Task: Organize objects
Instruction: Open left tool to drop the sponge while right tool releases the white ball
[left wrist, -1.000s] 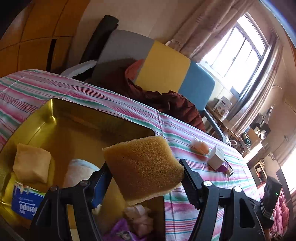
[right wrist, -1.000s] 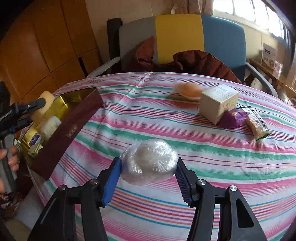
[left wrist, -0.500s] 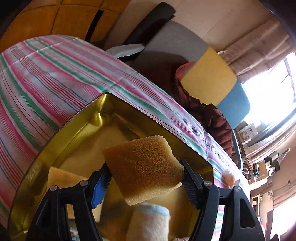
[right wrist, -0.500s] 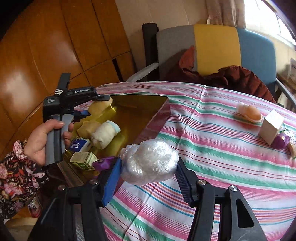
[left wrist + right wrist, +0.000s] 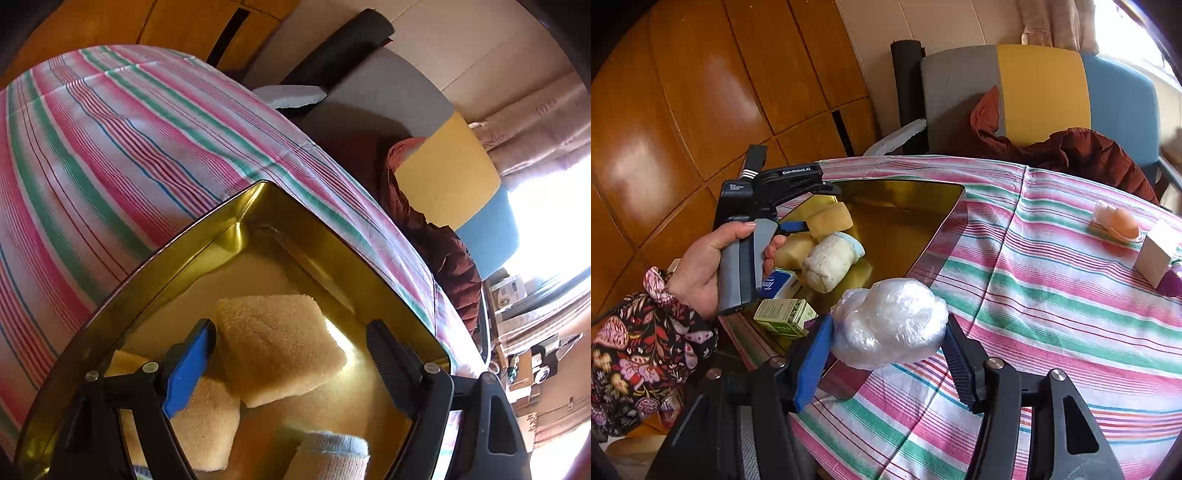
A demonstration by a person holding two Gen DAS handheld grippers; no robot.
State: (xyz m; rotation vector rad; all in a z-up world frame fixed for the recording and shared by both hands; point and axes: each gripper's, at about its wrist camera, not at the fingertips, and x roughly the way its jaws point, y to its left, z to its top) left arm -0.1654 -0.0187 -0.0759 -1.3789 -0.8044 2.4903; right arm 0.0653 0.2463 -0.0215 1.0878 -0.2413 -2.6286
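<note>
hovering left gripper (image 5: 288, 354) just spread over sponge (image 5: 277, 343) in gold tray (image 5: 177, 254), right gripper (image 5: 886, 350) pinching plastic-wrapped ball (image 5: 890, 321)

A tan sponge (image 5: 277, 343) is seen tilted inside the gold-lined box (image 5: 207, 229), leaning on a second sponge (image 5: 207, 424) beneath it. A rolled cream sock with a pale blue cuff (image 5: 831, 260) is laid beside them, near a blue tissue pack (image 5: 779, 284) and a small green-and-white carton (image 5: 783, 315). A crumpled clear plastic bag (image 5: 890, 323) is held above the box's near corner. An egg-shaped item in clear wrap (image 5: 1119, 223) and a white box (image 5: 1156, 253) are left on the striped table (image 5: 1052, 302).
</note>
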